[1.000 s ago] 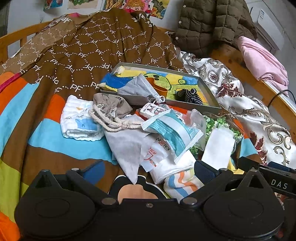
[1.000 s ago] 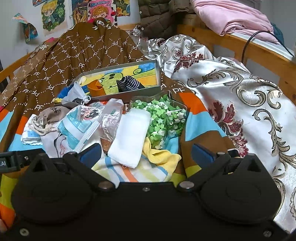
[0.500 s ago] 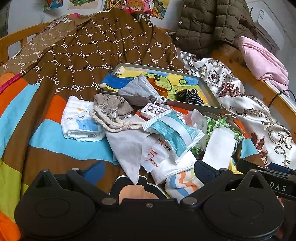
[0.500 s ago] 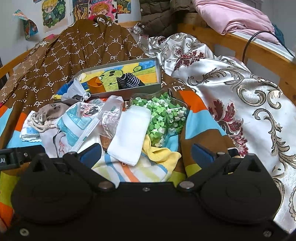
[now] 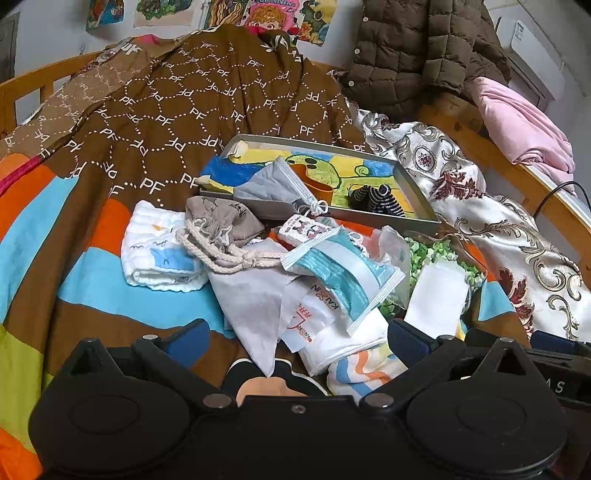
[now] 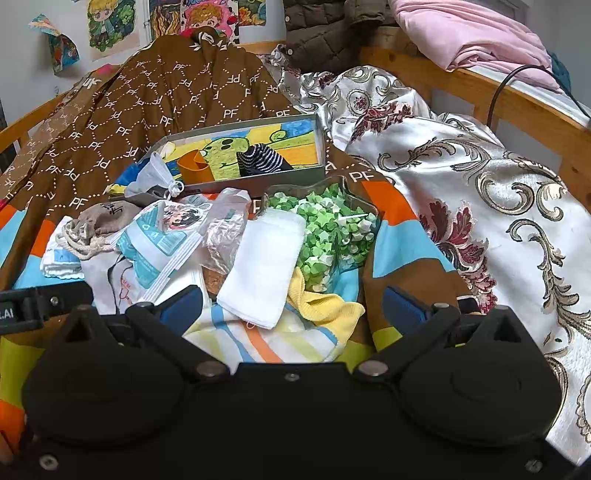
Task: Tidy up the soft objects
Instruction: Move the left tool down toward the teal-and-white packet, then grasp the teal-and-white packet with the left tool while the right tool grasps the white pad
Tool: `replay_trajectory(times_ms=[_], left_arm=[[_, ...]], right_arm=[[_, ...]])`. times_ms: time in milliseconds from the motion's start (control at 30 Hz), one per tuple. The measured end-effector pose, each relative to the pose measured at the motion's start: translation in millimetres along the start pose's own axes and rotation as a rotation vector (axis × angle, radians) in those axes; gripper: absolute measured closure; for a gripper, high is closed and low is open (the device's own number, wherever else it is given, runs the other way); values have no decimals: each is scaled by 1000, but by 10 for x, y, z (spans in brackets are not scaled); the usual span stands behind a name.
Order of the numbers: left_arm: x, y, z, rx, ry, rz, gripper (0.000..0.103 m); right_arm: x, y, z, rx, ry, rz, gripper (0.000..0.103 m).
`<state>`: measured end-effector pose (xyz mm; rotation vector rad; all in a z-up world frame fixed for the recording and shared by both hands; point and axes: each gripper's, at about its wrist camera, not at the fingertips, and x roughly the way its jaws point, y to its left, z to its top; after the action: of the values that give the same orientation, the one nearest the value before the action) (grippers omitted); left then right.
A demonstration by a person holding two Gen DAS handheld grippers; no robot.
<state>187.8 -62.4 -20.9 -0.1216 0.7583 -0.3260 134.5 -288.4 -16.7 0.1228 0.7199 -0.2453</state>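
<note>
A heap of soft items lies on the bed. A grey shallow box (image 5: 415,201) (image 6: 258,178) holds a striped sock (image 5: 380,199) (image 6: 262,158) and an orange piece (image 6: 194,166). In front lie a grey pouch (image 5: 269,184), a beige drawstring bag (image 5: 221,218), a white printed cloth (image 5: 159,251), a teal packet (image 5: 343,273), a folded white cloth (image 6: 266,266), a yellow cloth (image 6: 321,302) and a striped towel (image 6: 277,339). My left gripper (image 5: 297,338) hangs open at the heap's near edge. The right gripper (image 6: 293,306) is open over the striped towel.
A clear dish of green paper stars (image 6: 332,229) sits right of the white cloth. A brown patterned blanket (image 5: 184,110) rises behind, a satin quilt (image 6: 480,206) lies to the right. The wooden bed rail (image 6: 461,85) carries pink bedding (image 6: 461,33) and a black cable (image 6: 506,81).
Both views have shifted slightly, showing a little more of the wall. Nothing in the heap has moved, and both grippers stay open.
</note>
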Motion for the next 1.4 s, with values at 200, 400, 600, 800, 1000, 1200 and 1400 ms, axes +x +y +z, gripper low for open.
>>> replay_trajectory(times_ms=[200,400,600,800,1000,1200,1400], left_arm=[[-20,5,4,-1,-7,-4,1],[13,-86,61,113,-28,-15,1],[112,-241,64,412,-85,-39,1],[342,-209,144,516,-101,-89,1],[560,-144,252,573,-90,-175,7],[695,-210,197,714,-77,-230,13],[829,-281,142,752,-54,-259,20]], right_arm=[[-32,25,-4,-8,-5,3,0],[-146,64,-77,-16,-14,17,0],[-185,101,-102,-36,-20,19,0],[-8,38,5,-43,-19,20,1],[250,131,176,-246,-66,-12,1],[541,163,362,-404,-53,42,16],[698,166,393,-418,-4,96,26]])
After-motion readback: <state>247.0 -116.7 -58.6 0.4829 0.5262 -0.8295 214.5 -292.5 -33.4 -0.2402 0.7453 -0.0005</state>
